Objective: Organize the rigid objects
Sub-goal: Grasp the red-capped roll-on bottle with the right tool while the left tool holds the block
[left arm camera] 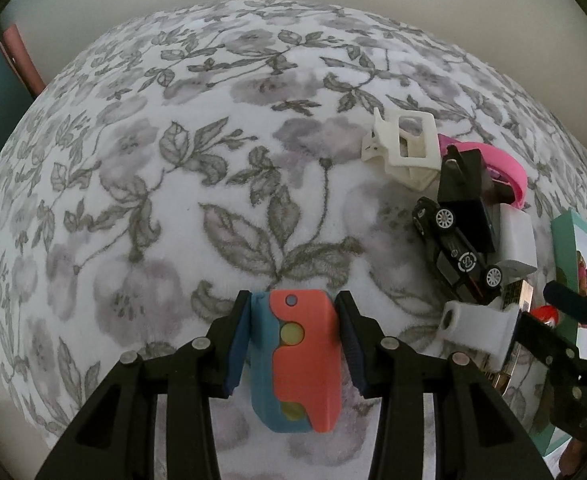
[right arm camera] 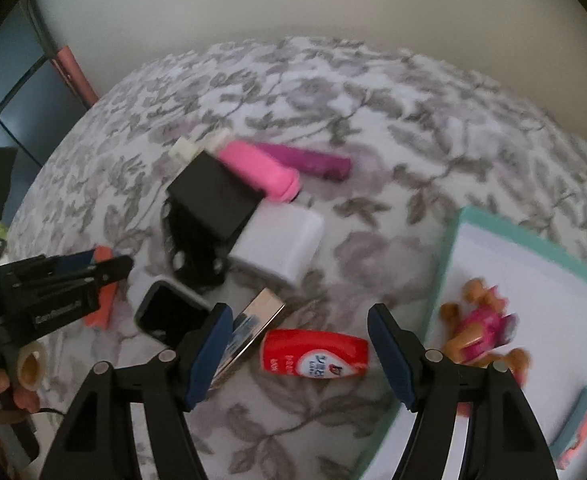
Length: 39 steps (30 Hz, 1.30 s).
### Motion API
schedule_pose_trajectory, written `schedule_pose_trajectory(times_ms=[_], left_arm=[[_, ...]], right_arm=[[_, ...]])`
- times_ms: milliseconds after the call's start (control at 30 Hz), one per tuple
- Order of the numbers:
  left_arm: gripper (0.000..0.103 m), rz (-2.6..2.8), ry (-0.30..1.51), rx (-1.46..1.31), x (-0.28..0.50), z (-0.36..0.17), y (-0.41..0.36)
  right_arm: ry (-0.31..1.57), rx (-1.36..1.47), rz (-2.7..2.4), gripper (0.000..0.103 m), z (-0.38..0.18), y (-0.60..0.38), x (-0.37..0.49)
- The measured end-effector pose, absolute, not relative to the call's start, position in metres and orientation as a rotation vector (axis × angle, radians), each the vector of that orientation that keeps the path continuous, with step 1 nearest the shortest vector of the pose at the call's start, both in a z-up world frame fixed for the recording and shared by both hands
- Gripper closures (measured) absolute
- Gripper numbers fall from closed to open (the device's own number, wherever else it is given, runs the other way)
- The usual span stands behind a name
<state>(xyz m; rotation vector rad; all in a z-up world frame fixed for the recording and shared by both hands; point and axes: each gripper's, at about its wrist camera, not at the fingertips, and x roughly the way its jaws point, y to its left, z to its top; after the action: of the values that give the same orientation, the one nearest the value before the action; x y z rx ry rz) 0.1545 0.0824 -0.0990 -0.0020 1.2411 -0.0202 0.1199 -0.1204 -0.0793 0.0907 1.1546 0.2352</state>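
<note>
**A:** What is each hand doing right now?

**B:** The left gripper is closing on a coral and teal plastic toy. The toy's long axis is running straight out along the fingers, and both pads are sitting against its sides. It is being held just over a flowered grey and white blanket.

**A:** And the right one?

**B:** The right gripper is standing wide, with nothing between its fingers. A red bottle is lying on the blanket right in the gap, on its side, with its long axis running crosswise from one finger toward the other. So the right hand is plainly the nearer one to it.

**A:** Where would things go?

**B:** Judging by the layout, into the teal-edged tray lying just to the right of the bottle. A pink toy figure is already resting in it. The remaining pile, including a black toy car, a white hair clip and a black box, is sitting ahead and to the left of the right gripper.
</note>
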Motion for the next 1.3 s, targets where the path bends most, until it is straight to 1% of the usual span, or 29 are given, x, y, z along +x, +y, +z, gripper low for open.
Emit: schedule_pose_trajectory(times_ms=[133,300,400,467,500,600,633,667,800,967,1133,1233,1300], left_arm=[[0.059,-0.028,1.237,0.004,0.152,-0.098,0.082],[0.059,-0.036,1.232,0.006,0.148,-0.096,0.081],[0.059,-0.033,1.229,0.016,0.147,-0.096,0.080],[0.059,-0.031,1.228,0.018,0.146,-0.096,0.079],[0.059,-0.032,1.229,0.019,0.146,-0.096,0.079],[0.059,-0.035,1.232,0.025,0.147,-0.096,0.079],[0.059,-0.036,1.234,0.025,0.147,-0.096,0.079],[0.059,-0.037,1.235,0.026,0.148,-0.096,0.079],[0.059,-0.047,1.231,0.038,0.148,-0.096,0.079],[0.059,-0.045,1.231,0.036,0.149,-0.097,0.079],[0.058,-0.038,1.229,0.041,0.149,-0.097,0.078],[0.058,-0.032,1.226,0.048,0.150,-0.097,0.076],[0.059,-0.026,1.226,0.036,0.149,-0.097,0.078]], right_arm=[[1.181,0.128,0.284,0.030,-0.080,-0.119,0.115],[1.210,0.082,0.311,0.032,-0.083,-0.113,0.108],[1.212,0.088,0.313,0.038,-0.082,-0.114,0.106],[1.215,0.095,0.315,0.043,-0.081,-0.114,0.105],[1.214,0.094,0.315,0.044,-0.081,-0.114,0.104],[1.220,0.098,0.311,0.053,-0.079,-0.115,0.101],[1.224,0.099,0.310,0.058,-0.078,-0.119,0.098],[1.227,0.101,0.305,0.059,-0.078,-0.120,0.097],[1.247,0.077,0.323,0.060,-0.077,-0.122,0.088],[1.278,-0.048,0.276,0.060,-0.088,-0.107,0.084],[1.257,-0.122,0.239,0.060,-0.089,-0.095,0.083],[1.249,-0.128,0.205,0.064,-0.090,-0.094,0.083],[1.246,-0.131,0.191,0.072,-0.089,-0.093,0.081]])
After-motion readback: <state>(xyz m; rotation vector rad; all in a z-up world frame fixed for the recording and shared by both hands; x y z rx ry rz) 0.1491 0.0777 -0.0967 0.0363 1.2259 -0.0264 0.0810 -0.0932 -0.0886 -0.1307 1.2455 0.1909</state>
